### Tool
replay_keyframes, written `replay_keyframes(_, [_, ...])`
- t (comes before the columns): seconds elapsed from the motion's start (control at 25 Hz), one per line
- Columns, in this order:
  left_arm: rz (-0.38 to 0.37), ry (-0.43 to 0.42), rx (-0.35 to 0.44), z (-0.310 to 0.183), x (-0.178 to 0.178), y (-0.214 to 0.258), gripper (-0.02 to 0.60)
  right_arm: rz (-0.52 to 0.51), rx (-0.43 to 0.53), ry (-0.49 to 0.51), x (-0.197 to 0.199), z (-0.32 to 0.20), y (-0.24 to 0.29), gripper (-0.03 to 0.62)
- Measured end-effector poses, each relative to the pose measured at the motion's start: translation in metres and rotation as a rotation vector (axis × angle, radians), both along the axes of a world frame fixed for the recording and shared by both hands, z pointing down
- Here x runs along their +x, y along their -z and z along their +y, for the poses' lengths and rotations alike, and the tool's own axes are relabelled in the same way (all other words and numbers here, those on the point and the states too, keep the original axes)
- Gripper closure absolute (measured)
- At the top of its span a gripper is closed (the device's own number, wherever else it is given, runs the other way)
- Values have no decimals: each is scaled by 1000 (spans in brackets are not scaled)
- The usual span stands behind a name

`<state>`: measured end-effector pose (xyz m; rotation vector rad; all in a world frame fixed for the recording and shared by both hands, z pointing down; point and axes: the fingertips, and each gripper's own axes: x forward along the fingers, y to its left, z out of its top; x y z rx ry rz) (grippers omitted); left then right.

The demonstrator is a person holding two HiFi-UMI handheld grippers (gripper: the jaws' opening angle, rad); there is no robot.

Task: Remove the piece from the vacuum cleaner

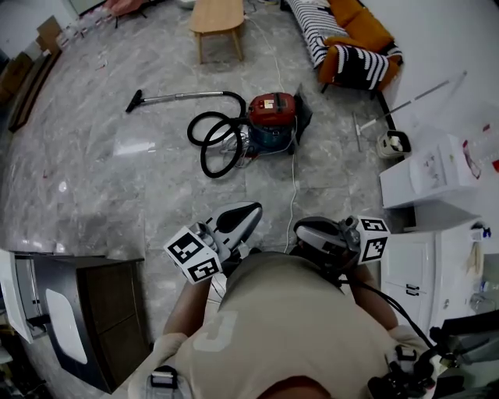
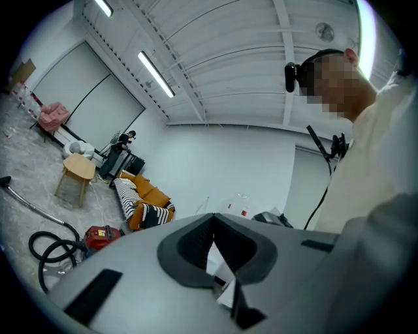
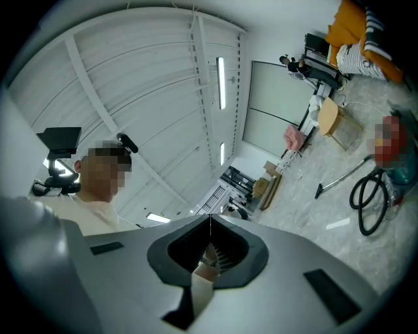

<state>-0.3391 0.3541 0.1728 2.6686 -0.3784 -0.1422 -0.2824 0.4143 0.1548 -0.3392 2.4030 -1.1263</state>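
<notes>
A red canister vacuum cleaner [image 1: 273, 117] sits on the grey marble floor a few steps ahead. Its black hose [image 1: 214, 144] lies in loops to its left. From there a metal wand [image 1: 183, 97] runs left to a black nozzle [image 1: 134, 101]. Both grippers are held close to the person's chest, far from the vacuum. My left gripper [image 1: 234, 222] is shut with nothing in it, and so is my right gripper [image 1: 323, 234]. The left gripper view tilts up, its jaws [image 2: 212, 218] meeting, the vacuum [image 2: 101, 236] low at left. In the right gripper view the jaws [image 3: 210, 218] also meet, with the hose [image 3: 369, 202] at right.
A wooden stool [image 1: 218, 19] stands beyond the vacuum. A sofa [image 1: 351, 39] with orange and striped cushions is at the back right. White boxes [image 1: 433, 171] line the right side. A dark cabinet [image 1: 101, 312] stands at my left. A white cord [image 1: 295, 179] runs across the floor.
</notes>
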Motion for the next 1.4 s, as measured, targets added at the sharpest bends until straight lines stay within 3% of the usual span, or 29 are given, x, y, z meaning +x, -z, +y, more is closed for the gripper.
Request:
replay_keyframes(0.36, [-83,48,6,-12,55,0,578,-103,25,44,56,-32,4,592])
replay_keyframes(0.88, [-185,24,90,-38,212,6,578,-193,51,43,199,-72,-2,592])
replay_keyframes(1.16, [-217,39,83,-43,260,3,578,-191,127,77,241,-74,5,592])
replay_keyframes(1.4, [-251,14,109,-45,295,8,578,-274,152,134,262,-71,12,592])
